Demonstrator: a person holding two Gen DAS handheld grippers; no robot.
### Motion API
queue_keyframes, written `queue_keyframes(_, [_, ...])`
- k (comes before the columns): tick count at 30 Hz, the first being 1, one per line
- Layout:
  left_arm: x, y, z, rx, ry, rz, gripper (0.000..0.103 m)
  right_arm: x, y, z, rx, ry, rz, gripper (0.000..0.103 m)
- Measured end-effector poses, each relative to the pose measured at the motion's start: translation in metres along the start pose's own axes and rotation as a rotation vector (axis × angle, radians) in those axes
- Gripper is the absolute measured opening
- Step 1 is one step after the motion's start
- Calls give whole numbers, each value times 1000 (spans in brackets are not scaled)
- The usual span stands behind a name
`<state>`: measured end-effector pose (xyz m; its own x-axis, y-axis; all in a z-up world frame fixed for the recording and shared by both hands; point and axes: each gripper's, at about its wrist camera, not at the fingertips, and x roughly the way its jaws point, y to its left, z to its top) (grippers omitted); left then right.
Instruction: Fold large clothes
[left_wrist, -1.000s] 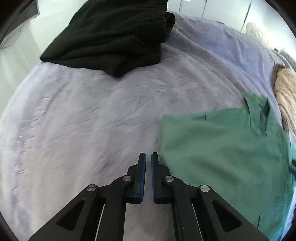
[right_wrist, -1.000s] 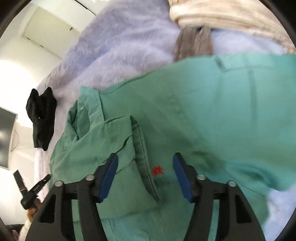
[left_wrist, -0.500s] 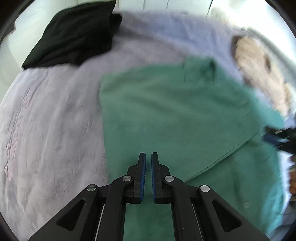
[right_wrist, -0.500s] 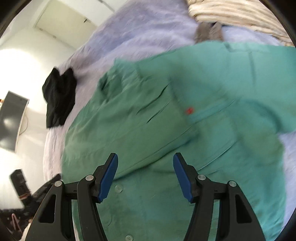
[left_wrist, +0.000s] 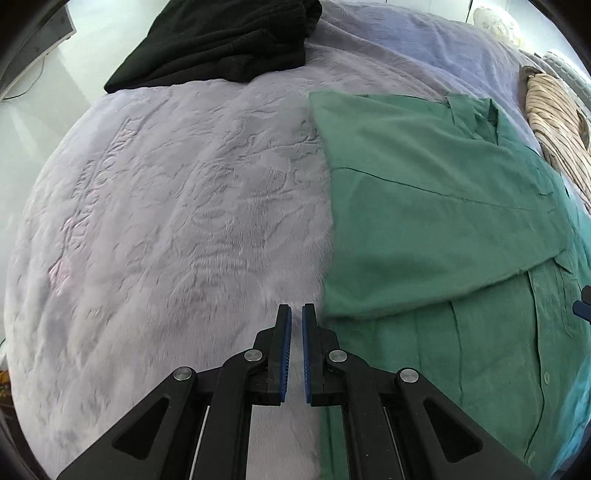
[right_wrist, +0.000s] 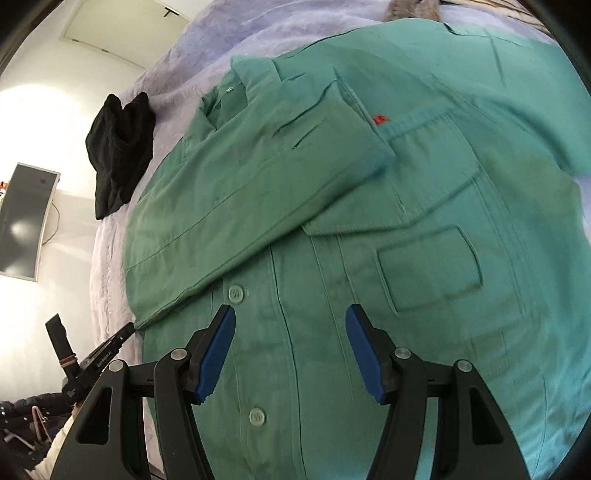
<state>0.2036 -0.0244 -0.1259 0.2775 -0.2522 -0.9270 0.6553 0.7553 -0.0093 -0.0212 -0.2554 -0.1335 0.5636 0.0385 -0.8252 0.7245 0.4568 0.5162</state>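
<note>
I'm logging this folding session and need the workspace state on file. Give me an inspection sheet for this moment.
Surface: lilac plush blanket covering a bed, wrinkled.
Job's things: green button-up shirt lying front up, one side folded across the chest; buttons and a chest pocket show.
Clutter: black garment bunched at the far edge; beige striped fabric beyond the shirt's collar.
Grippers: left gripper jaws shut on nothing, beside the shirt's edge; right gripper jaws open above the button placket, nothing between them.
Cables: one thin cord at a wall-mounted screen.
Surroundings: white walls.
</note>
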Motion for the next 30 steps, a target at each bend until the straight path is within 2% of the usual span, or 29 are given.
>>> queue_keyframes(8, [-17, -43, -23, -14, 12, -26, 9, -19, -20, -24, 52, 5, 21, 72])
queue_keyframes(9, [-17, -50, -25, -13, 20, -31, 22, -22, -23, -28, 57, 4, 25, 73])
queue_keyframes(10, [-16, -57, -28, -10, 31, -32, 84, -25, -26, -31, 61, 4, 29, 73])
queue_keyframes(11, [-18, -64, -31, -18, 28, -7, 100, -27, -29, -33, 65, 3, 32, 74])
queue_keyframes(12, [-21, -70, -34, -20, -2, 4, 102, -31, -34, -37, 72, 2, 36, 75])
queue_keyframes(16, [-14, -106, -41, 46, 45, -40, 102, -41, -52, -44, 102, -7, 47, 78])
queue_keyframes(20, [-7, -140, -42, 94, 73, -40, 102, -52, -74, -46, 137, -20, 62, 81])
queue_keyframes(25, [8, -174, -38, 104, 136, -80, 102, -73, -100, -37, 155, -55, 64, 84])
queue_keyframes(30, [11, -217, -31, 132, 135, -102, 102, -97, -141, -18, 201, -110, 55, 87])
